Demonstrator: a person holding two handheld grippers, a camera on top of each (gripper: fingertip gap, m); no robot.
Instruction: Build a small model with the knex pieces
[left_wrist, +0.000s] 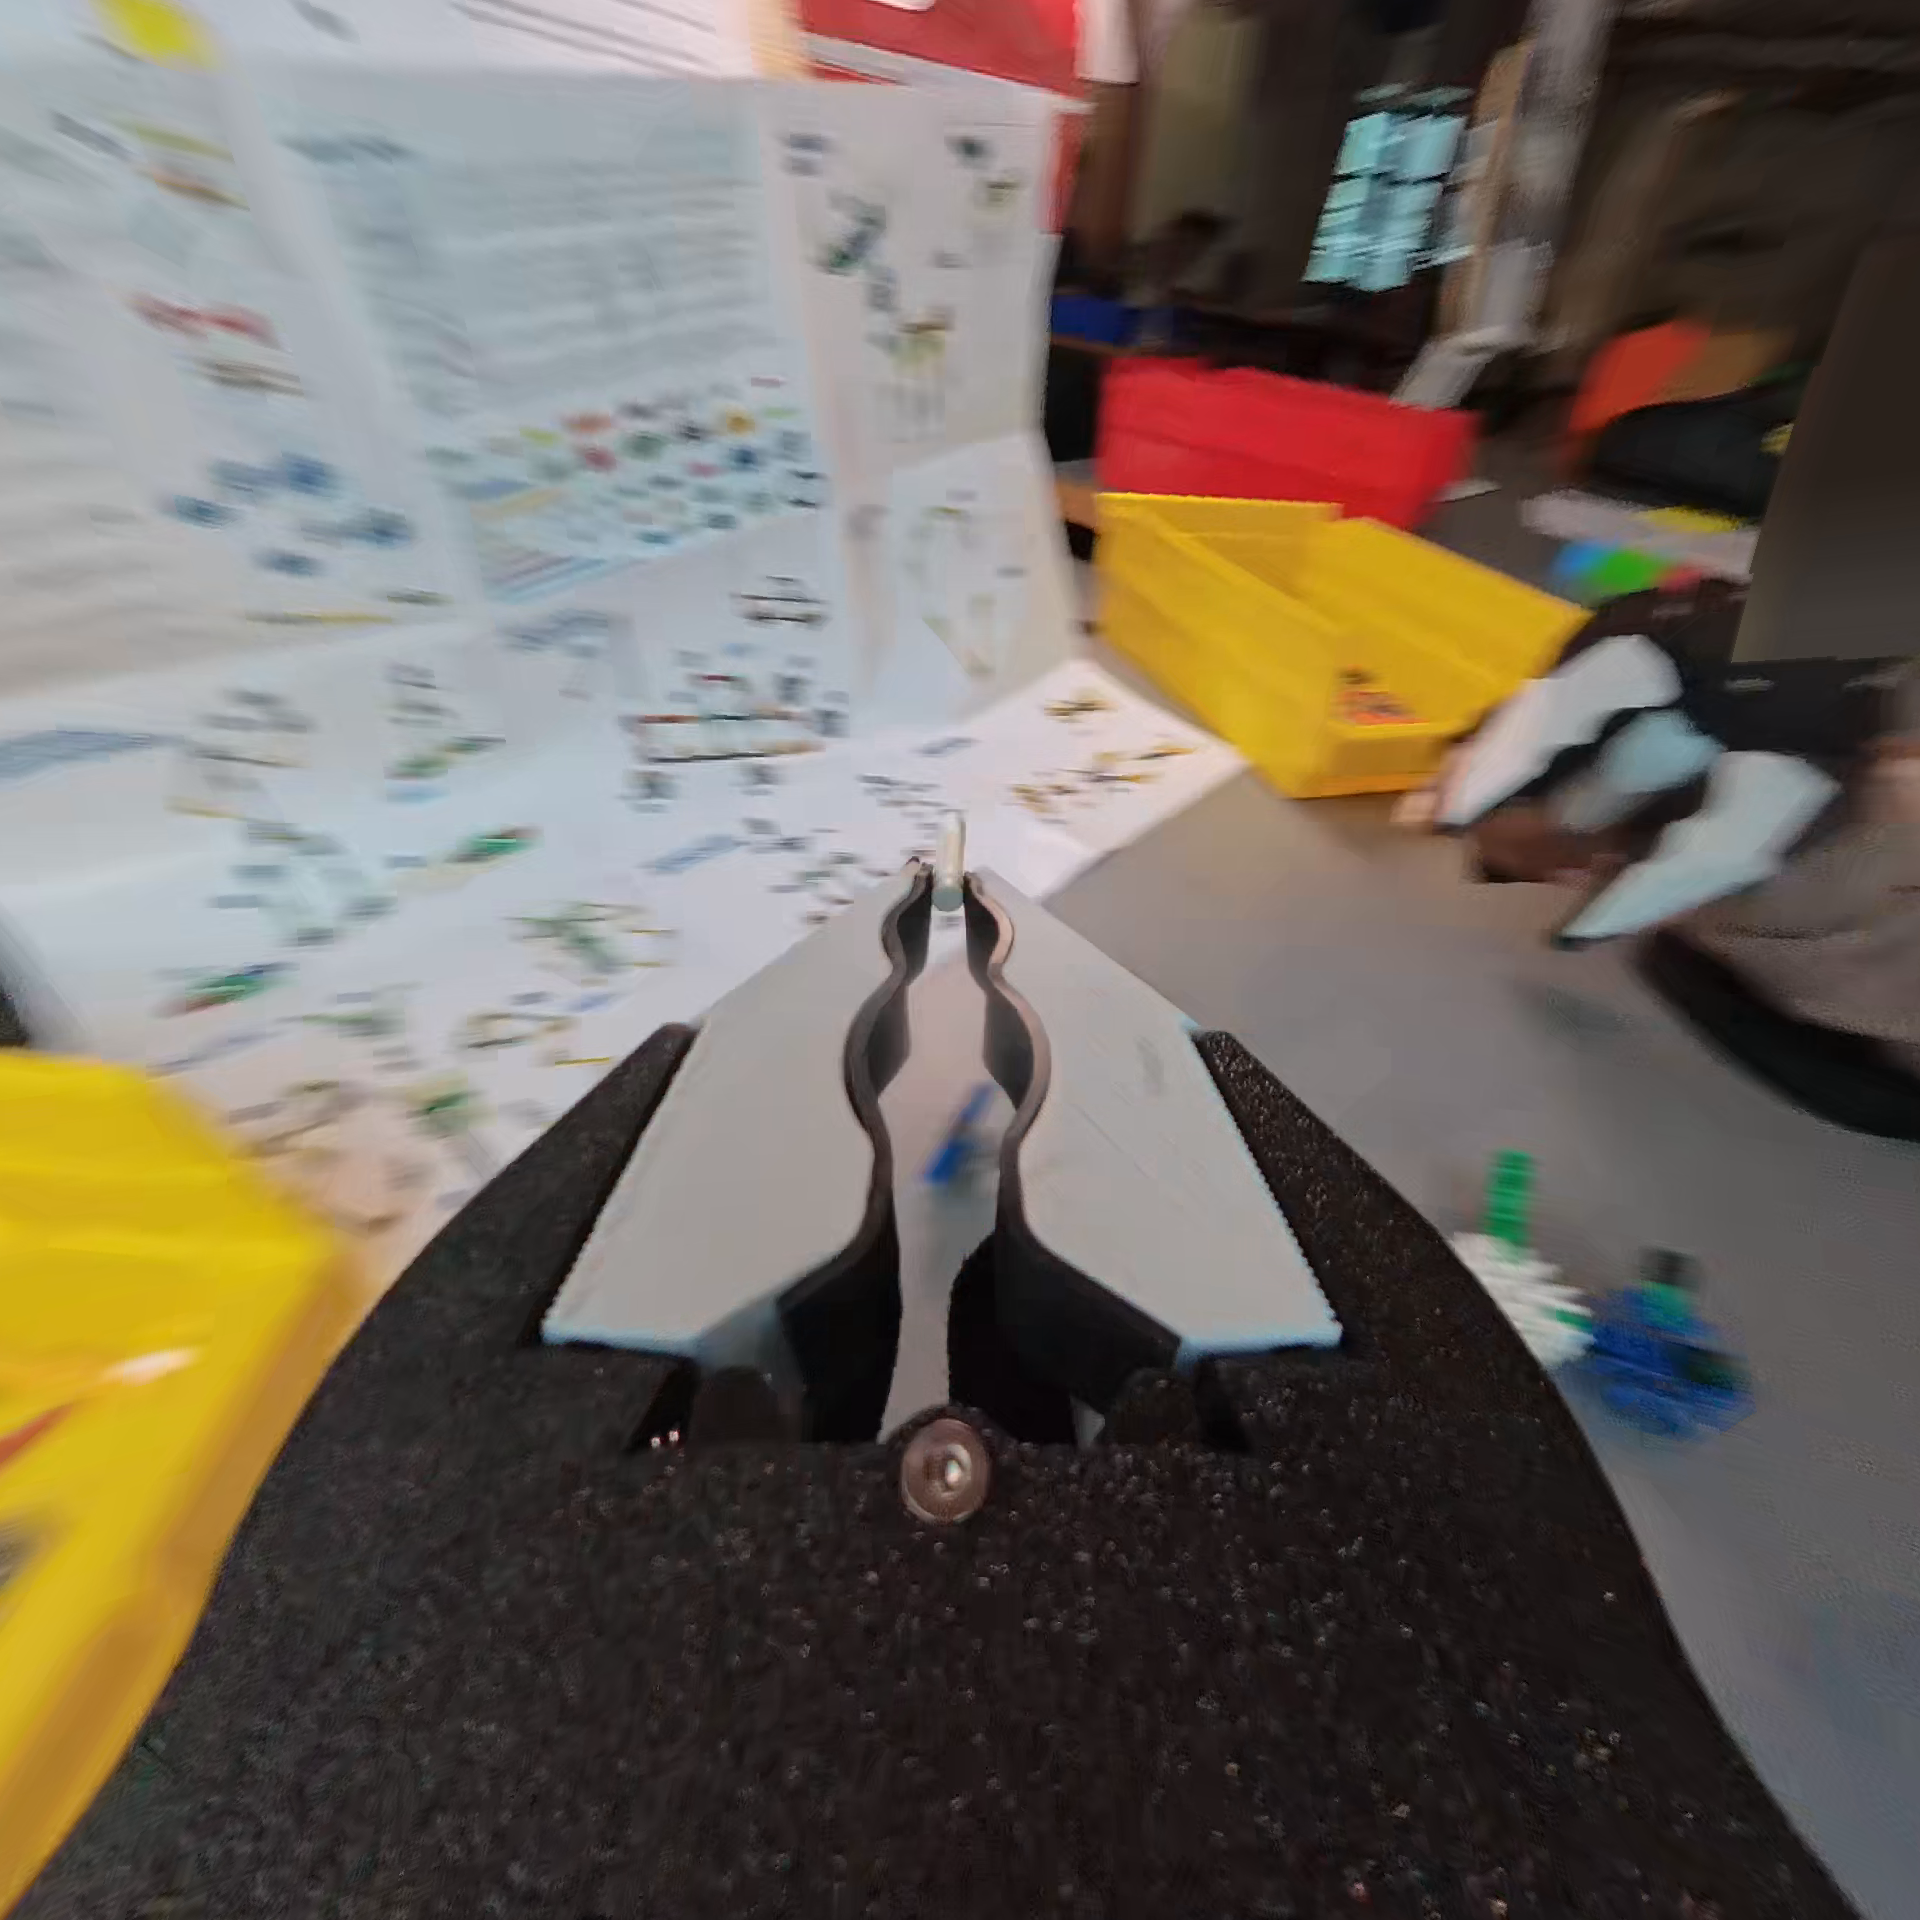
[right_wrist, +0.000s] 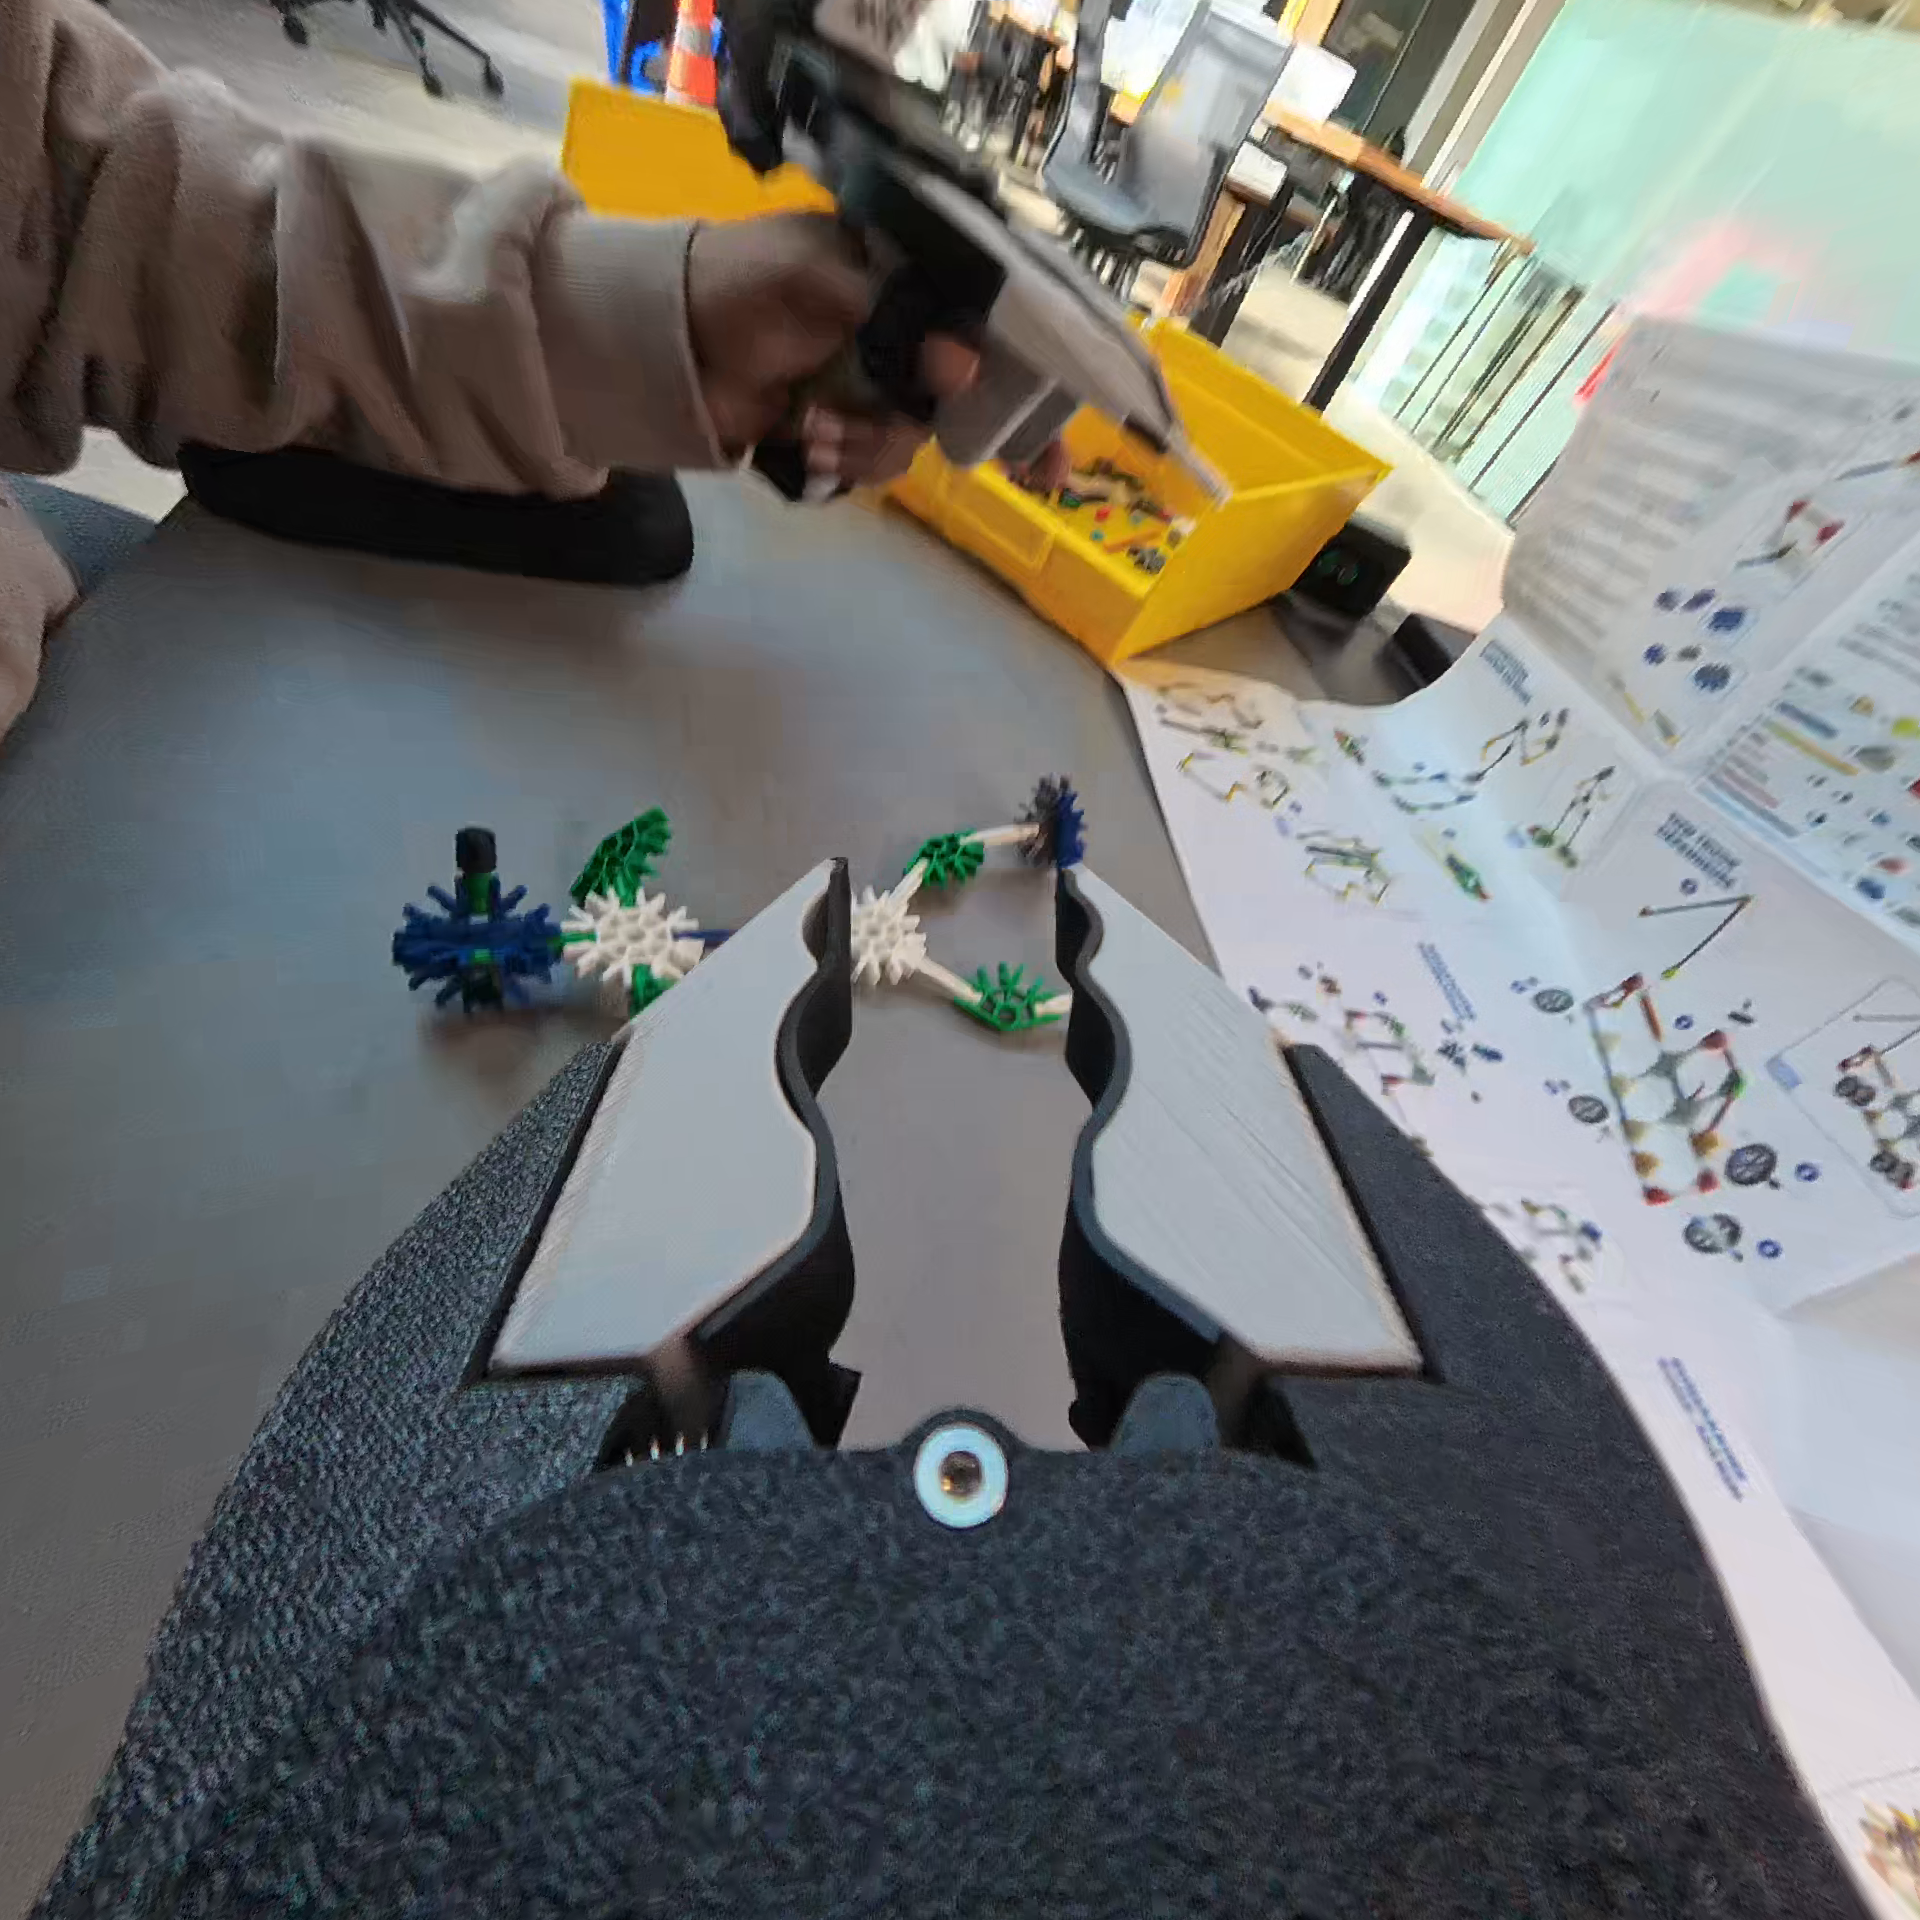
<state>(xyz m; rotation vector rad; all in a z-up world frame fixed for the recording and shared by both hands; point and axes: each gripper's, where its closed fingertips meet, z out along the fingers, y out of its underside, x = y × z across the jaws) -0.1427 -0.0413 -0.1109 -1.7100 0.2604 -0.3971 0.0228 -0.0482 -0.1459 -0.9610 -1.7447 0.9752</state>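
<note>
- The left wrist view looks forward along the left tool (left_wrist: 943, 883), held above the grey bench (left_wrist: 1351, 1039) and facing the white instruction sheets (left_wrist: 416, 520); the surroundings are blurred.
- The right wrist view looks forward along the right tool (right_wrist: 951, 878), low and near the bench (right_wrist: 312, 727), tilted down at the toy assembly (right_wrist: 883, 935).
- Shared ground: both views take in the bench, the instruction sheets (right_wrist: 1558, 935), the assembly (left_wrist: 1600, 1320) and a yellow bin (left_wrist: 1299, 644) (right_wrist: 1195, 520).
- Each view catches the other tool farther off: the right tool (left_wrist: 1621, 821) in the left view, the left tool (right_wrist: 1195, 457) in the right view.
</note>
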